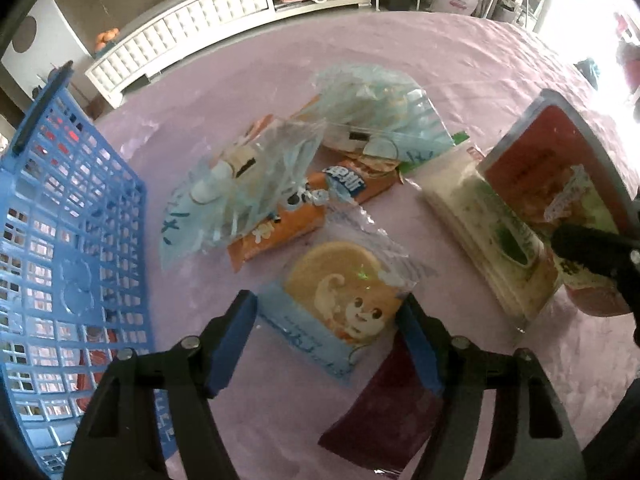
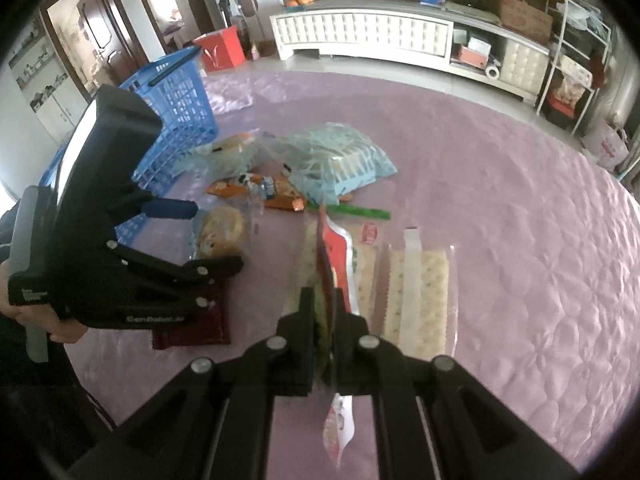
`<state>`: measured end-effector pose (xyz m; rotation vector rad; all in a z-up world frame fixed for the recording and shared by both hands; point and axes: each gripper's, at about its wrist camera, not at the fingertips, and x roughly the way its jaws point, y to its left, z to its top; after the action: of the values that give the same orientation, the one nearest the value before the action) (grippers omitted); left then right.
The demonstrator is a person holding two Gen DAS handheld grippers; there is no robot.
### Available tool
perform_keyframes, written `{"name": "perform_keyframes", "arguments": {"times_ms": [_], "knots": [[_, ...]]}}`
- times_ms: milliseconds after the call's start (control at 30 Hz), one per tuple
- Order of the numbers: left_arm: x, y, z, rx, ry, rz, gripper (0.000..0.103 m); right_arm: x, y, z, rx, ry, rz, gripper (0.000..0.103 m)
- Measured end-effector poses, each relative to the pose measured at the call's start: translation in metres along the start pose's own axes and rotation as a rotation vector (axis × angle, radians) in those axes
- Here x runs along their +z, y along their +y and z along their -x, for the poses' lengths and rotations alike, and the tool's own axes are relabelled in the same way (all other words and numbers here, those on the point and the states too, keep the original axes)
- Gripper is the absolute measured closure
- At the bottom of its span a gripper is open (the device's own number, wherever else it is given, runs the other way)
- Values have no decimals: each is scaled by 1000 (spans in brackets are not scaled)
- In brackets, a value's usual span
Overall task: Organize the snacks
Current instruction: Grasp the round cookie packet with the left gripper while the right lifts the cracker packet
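My left gripper (image 1: 328, 320) is open, its blue pads on either side of a round cookie in a light-blue wrapper (image 1: 340, 300) lying on the purple tablecloth; the cookie also shows in the right wrist view (image 2: 220, 232). My right gripper (image 2: 322, 308) is shut on a red snack packet (image 2: 334, 256), held on edge above the table; the packet shows at the right of the left wrist view (image 1: 548, 184). A blue plastic basket (image 1: 60, 240) stands at the left. Loose snacks lie in the middle: an orange packet (image 1: 280, 224) and clear blue bags (image 1: 360, 116).
A clear pack of white crackers (image 2: 416, 296) lies right of my right gripper, and also appears in the left wrist view (image 1: 488, 232). A dark red packet (image 1: 384, 408) lies under my left gripper. A white cabinet (image 2: 360, 32) stands beyond the table.
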<state>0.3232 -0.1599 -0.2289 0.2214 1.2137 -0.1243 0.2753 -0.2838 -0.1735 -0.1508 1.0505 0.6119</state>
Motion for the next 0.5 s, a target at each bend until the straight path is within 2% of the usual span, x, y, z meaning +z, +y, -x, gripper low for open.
{"name": "perform_keyframes", "arguments": {"times_ms": [67,100,200,267,500], "knots": [[-2,-2,3,15,-12,-14,48,0,-1,2,-5,-2,-13,93],[-8,-1,7,12,-16,-14,49,0,-1,2,-6,-2,-22,93],[-14,1,16,-14,-29,16,55,0,0,6,-2,0,-47,93],[-19,2,26,-38,-52,33,63,0,1,12,-7,-1,-57,93],[-35,7,77,-71,-147,42,65,4,19,45,-43,-39,-61,93]]}}
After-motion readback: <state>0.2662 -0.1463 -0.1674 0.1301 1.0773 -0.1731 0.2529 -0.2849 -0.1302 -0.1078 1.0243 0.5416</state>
